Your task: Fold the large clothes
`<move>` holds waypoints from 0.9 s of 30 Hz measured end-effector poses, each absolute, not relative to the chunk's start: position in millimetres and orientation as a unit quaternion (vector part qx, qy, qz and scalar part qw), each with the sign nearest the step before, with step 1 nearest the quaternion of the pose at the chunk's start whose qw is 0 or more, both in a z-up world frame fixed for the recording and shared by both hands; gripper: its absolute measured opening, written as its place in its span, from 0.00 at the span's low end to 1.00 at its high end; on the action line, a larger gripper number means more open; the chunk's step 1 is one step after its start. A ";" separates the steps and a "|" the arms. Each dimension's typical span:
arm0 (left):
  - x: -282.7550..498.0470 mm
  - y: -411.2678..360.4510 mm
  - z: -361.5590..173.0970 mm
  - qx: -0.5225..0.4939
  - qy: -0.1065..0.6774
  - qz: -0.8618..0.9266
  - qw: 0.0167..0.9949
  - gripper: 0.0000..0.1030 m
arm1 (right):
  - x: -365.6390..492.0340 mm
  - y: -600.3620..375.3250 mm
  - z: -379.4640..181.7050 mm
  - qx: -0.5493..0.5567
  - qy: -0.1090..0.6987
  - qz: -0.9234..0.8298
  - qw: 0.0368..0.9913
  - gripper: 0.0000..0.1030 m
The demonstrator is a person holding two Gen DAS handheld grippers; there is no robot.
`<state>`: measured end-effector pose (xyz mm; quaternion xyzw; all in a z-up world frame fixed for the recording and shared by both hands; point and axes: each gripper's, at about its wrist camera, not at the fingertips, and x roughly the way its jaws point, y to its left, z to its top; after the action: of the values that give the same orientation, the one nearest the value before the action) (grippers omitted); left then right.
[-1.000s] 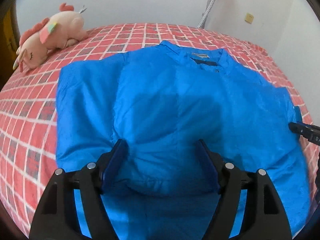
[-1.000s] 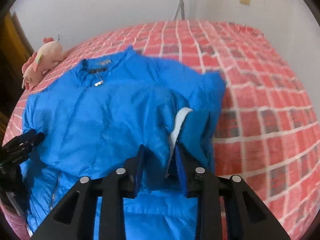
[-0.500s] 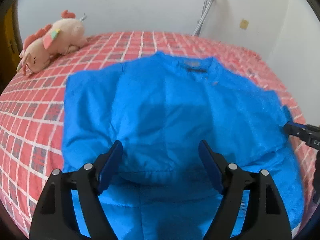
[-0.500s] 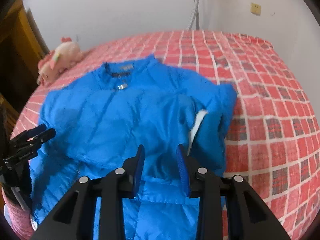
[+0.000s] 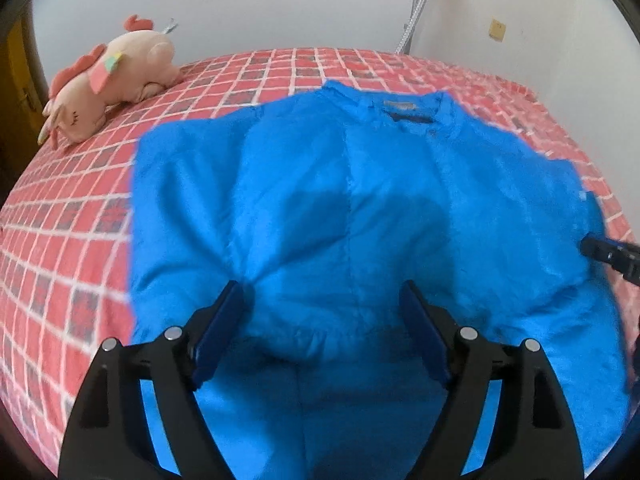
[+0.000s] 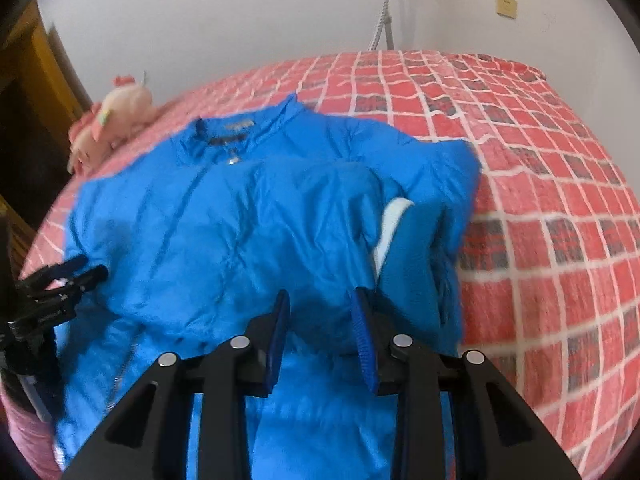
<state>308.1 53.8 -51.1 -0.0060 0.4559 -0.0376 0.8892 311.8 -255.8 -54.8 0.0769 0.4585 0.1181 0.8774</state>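
Observation:
A large blue padded jacket [image 5: 340,208] lies front up on the bed, collar at the far end, both sleeves folded across the chest. It also shows in the right wrist view [image 6: 248,232], where the folded sleeve shows a white cuff lining [image 6: 390,224]. My left gripper [image 5: 324,304] is open and empty, hovering over the folded sleeve near the jacket's lower part. My right gripper [image 6: 322,312] is open and empty just above the other sleeve fold. Its tip shows at the right edge of the left wrist view [image 5: 608,252].
The bed has a red checked cover [image 6: 540,168]. A pink plush toy [image 5: 104,88] lies at the far left corner of the bed. White walls stand behind, with a hose [image 6: 380,12] hanging on one. A wooden door frame [image 6: 36,92] is at the left.
My right gripper has let go of the sleeve and opened, then drawn back a little. My left gripper stayed open and lifted slightly. The sleeve now rests on the jacket.

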 end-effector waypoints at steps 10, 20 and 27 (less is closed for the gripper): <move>159.8 109.2 -20.5 0.002 0.442 0.004 0.897 0.83 | 161.1 -282.4 -43.8 0.053 0.456 0.157 0.874 0.43; 44.2 148.0 -50.5 -0.048 0.497 0.024 0.866 0.86 | 43.8 -303.5 -59.7 0.065 0.504 0.167 0.845 0.50; 28.5 143.0 -70.5 -0.068 0.507 0.004 0.859 0.87 | 30.6 -301.7 -76.8 0.090 0.518 0.193 0.828 0.50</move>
<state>28.5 143.0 -70.5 -0.0678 0.5071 0.0042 0.8592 30.6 -301.7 -76.8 0.0904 0.5183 0.1925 0.8283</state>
